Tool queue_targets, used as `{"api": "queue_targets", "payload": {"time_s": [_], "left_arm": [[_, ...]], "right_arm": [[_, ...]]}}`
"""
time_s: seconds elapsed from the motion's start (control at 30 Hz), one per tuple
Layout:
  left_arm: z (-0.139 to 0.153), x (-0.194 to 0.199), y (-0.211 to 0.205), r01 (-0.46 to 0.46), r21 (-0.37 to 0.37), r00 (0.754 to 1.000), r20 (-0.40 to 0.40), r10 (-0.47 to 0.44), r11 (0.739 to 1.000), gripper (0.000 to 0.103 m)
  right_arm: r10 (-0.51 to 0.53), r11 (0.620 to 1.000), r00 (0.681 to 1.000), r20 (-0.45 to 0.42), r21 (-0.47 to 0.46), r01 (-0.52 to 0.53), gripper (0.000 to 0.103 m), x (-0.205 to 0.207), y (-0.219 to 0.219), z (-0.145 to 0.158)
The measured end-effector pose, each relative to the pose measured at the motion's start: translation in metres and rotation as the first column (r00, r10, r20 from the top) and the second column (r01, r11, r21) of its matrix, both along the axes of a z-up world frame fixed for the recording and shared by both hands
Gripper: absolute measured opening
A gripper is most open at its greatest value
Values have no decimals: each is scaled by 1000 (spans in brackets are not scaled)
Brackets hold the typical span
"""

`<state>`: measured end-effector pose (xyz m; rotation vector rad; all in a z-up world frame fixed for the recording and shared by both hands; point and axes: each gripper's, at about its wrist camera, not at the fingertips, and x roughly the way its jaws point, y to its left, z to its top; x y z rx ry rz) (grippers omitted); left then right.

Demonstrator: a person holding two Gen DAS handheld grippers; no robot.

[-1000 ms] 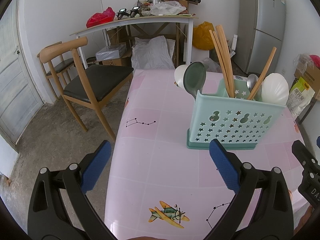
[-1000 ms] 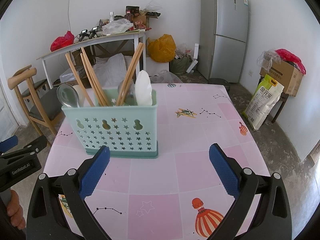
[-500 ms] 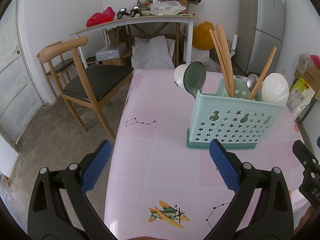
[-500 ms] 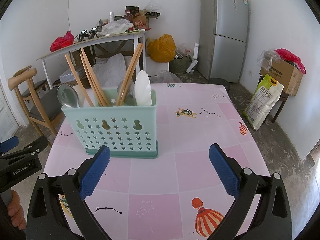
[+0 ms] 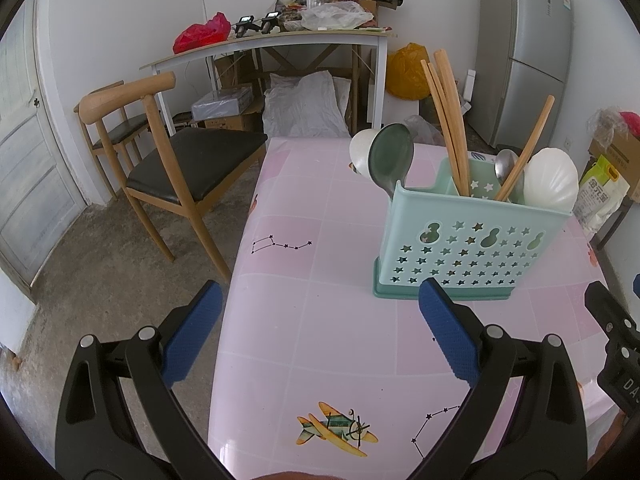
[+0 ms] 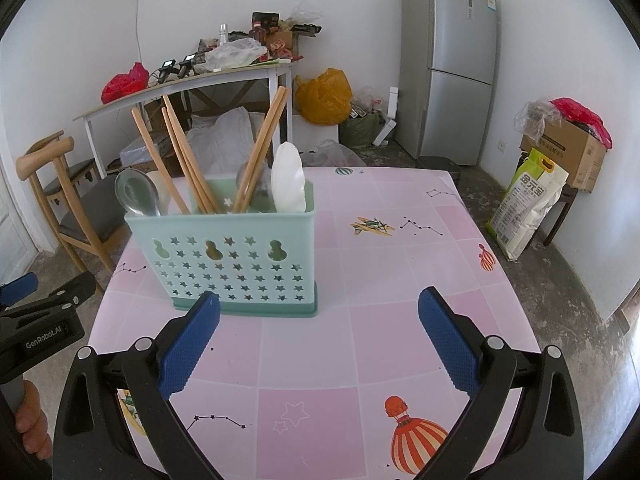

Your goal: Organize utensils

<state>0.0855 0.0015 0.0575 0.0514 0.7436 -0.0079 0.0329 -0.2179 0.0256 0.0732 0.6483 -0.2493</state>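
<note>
Both grippers — left, right — hang spread and empty; the holder sits at 11 o'clock on the worktop. Chopsticks look light, stiff — best pinched mid-shaft.

Only a few bits I can actually read from here: "GenRobot.AI" in white on the black body of the left gripper, and "DA", cut off, on the black right gripper. The yellow-green sack has Chinese characters.
</note>
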Motion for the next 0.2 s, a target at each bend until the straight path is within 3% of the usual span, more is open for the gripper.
{"api": "queue_targets", "payload": {"time_s": [0.2], "left_arm": [[0, 0, -1, 0, -1, 1000, -7, 0, 1000, 95]], "right_arm": [[1, 1000, 1000, 1, 0, -1, 97, 1, 1, 1]]}}
